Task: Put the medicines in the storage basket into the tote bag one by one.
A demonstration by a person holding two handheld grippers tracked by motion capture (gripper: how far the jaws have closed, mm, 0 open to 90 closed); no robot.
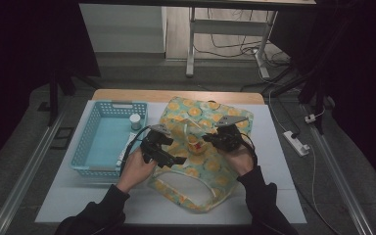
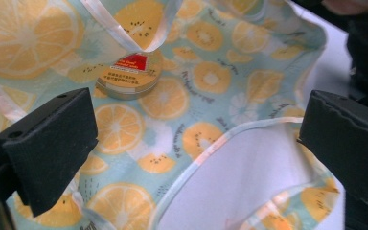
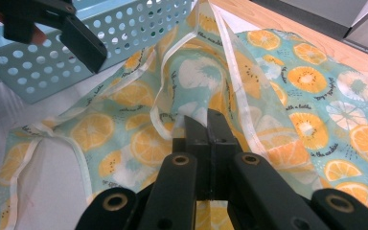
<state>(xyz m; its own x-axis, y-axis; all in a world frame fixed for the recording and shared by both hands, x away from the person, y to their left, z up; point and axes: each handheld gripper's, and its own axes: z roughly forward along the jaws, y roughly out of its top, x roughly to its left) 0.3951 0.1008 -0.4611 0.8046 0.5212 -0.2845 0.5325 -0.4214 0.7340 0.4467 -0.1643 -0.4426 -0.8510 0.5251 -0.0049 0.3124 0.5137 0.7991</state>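
The bag (image 1: 203,147) is thin printed cloth, faintly sheeny, with satiny tape edging. The tin (image 2: 129,76) looks like metal with a glossy paper label. The basket (image 1: 94,142) is perforated smooth plastic. The gripper pads (image 2: 52,143) are matt black foam.

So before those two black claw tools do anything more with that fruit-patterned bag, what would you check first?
1. Right gripper grips the orange-slice-print fabric bag: ok, jaws shut on a raised fold of the cloth.
2. Left gripper free to grasp: ok, jaws wide open, nothing between them.
3. Small round orange-labelled tin in sight: ok, it lies on the bag's printed cloth, beside a pale ribbon handle.
4. Bag mouth held open: cannot tell; the white lining shows, but the opening looks slack.
5. Perforated light-blue plastic basket out of the way: ok, it sits left of the bag, with a small white-capped jar inside.
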